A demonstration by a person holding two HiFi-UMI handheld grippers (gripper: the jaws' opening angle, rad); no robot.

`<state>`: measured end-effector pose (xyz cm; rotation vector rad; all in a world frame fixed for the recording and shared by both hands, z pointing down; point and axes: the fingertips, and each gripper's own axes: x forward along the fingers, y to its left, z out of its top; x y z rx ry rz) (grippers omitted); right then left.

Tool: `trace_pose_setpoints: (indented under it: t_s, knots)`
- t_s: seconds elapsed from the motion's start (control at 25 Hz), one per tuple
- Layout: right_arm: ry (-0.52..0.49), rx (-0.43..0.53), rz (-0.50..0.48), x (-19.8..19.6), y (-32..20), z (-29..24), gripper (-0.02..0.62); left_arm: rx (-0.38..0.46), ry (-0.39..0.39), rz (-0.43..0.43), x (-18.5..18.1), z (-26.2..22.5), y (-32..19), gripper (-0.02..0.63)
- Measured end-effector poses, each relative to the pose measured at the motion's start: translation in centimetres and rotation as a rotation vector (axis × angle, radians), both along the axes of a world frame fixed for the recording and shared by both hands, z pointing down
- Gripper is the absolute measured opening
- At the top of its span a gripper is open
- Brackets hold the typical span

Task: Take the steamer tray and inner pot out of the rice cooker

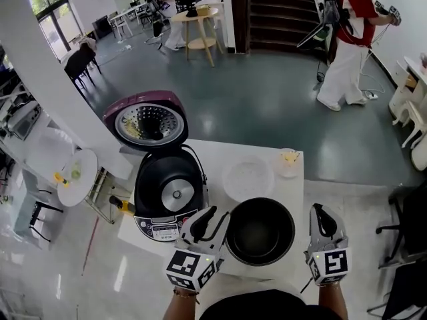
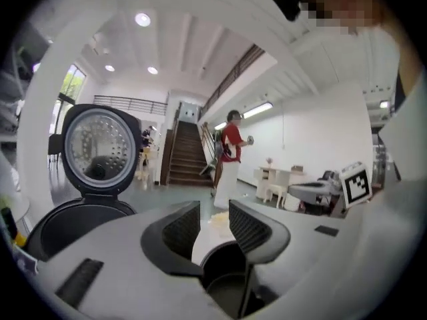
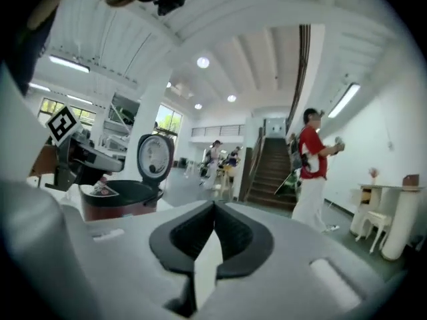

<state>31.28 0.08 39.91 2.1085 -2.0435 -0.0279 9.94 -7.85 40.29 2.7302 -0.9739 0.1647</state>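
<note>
- The inner pot [image 1: 260, 232] stands on the desk [image 1: 220, 155] just right of the rice cooker [image 1: 170, 192]. It is already out: the cooker's well shows a bare heating plate, and the lid [image 1: 150, 120] is tipped open behind the well.
- The steamer tray [image 1: 248, 177] also lies on the desk right of the cooker, just beyond the pot.
- The pot looks rigid, dark-coated and smooth, probably with some weight. The thin rim is the only real hold, best pinched on opposite sides, since the slick wall could slide between the pads.
- The tray looks pale, shallow and light, perhaps a little bendy. I would grip its edge gently rather than squeeze it.
- The left tool [image 1: 213, 219] hovers between the cooker's front and the pot, at the pot's rim. Its jaws stand apart with nothing pressed between the pads.
- The right tool [image 1: 322, 217] hangs on the far side of the pot from the cooker, clear of the rim. Its jaws are together on nothing.
- Both tools point roughly level, away from the person, and are held close to the body at a similar height.
</note>
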Motion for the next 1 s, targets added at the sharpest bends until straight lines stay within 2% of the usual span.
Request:
trace_pose_setpoints:
  t_s: [0.08,0.16,0.24,0.36,0.64,1.0]
  knots:
    - [0.039,0.091,0.032,0.1,1.4,-2.2,0.003,0.03,0.102,-0.083,-1.5,-2.1,0.4,0.135]
    - [0.017,0.14,0.03,0.0,2.6,-3.2,0.003,0.068,0.122,-0.134,-2.4,-2.9,1.3,0.135]
    - [-0.055,0.152,0.014,0.0,3.5,-3.3,0.003,0.099,0.103,-0.152,-2.5,-2.9,2.3,0.122]
    - [-0.138,0.134,-0.004,-0.3,4.4,-2.5,0.003,0.124,0.086,-0.15,-2.5,-2.8,3.7,-0.002]
    - [-0.151,0.106,-0.056,-2.0,5.7,-1.0,0.003,0.124,0.041,-0.167,-3.3,-2.1,5.2,-0.002]
    - [-0.131,0.073,-0.105,-2.8,6.1,-0.5,0.002,0.153,-0.013,-0.156,-2.5,-1.1,6.0,-0.002]
